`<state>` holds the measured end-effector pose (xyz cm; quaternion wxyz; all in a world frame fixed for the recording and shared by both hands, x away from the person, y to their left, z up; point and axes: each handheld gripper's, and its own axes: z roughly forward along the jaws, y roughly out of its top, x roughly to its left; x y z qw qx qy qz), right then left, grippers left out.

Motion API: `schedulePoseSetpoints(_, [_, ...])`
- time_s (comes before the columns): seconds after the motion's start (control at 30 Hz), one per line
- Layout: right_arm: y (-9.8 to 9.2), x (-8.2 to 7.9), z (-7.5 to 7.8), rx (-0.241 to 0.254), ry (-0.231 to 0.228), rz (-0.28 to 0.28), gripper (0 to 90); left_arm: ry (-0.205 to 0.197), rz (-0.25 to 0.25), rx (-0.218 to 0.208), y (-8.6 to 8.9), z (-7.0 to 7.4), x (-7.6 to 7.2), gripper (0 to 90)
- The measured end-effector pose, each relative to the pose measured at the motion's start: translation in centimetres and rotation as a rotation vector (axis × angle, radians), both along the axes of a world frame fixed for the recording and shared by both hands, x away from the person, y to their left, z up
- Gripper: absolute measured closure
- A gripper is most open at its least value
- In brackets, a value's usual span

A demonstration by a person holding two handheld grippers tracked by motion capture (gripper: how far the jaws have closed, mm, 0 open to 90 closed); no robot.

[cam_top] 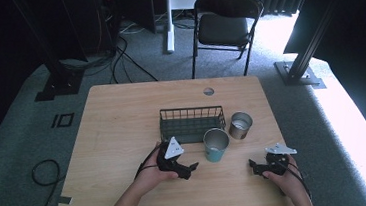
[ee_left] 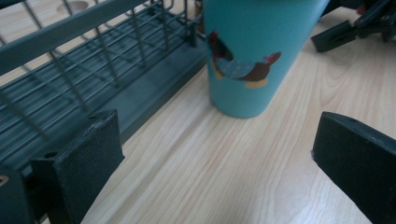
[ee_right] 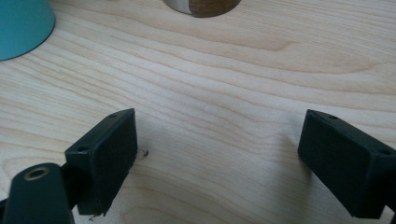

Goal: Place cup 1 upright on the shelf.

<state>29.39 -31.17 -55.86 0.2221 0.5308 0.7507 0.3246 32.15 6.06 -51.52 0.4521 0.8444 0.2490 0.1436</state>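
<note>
A teal cup [cam_top: 216,145] with a bird picture [ee_left: 243,67] stands upright on the wooden table [cam_top: 122,118], just in front of a dark wire basket [cam_top: 191,123]. A second, metal cup [cam_top: 240,124] stands to its right. My left gripper [cam_top: 191,169] rests on the table left of the teal cup, jaws open and bare wood between them; the teal cup [ee_left: 252,51] and the basket [ee_left: 93,84] lie just ahead. My right gripper [cam_top: 253,166] sits near the front right edge, open over bare wood, with the teal cup [ee_right: 21,25] at upper left.
A black folding chair [cam_top: 224,24] stands beyond the table's far edge. The table has a round cable hole [cam_top: 208,91] near the back. Cables lie on the floor to the left. The other gripper's jaws [ee_left: 355,28] show past the teal cup.
</note>
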Motion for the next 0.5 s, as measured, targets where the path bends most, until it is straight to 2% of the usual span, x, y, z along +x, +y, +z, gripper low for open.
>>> schedulePoseSetpoints(0.5, [0.0,0.0,0.0,0.000,0.000,0.000,11.5,0.008,-0.041,-0.037,-3.0,0.1,0.5,2.3])
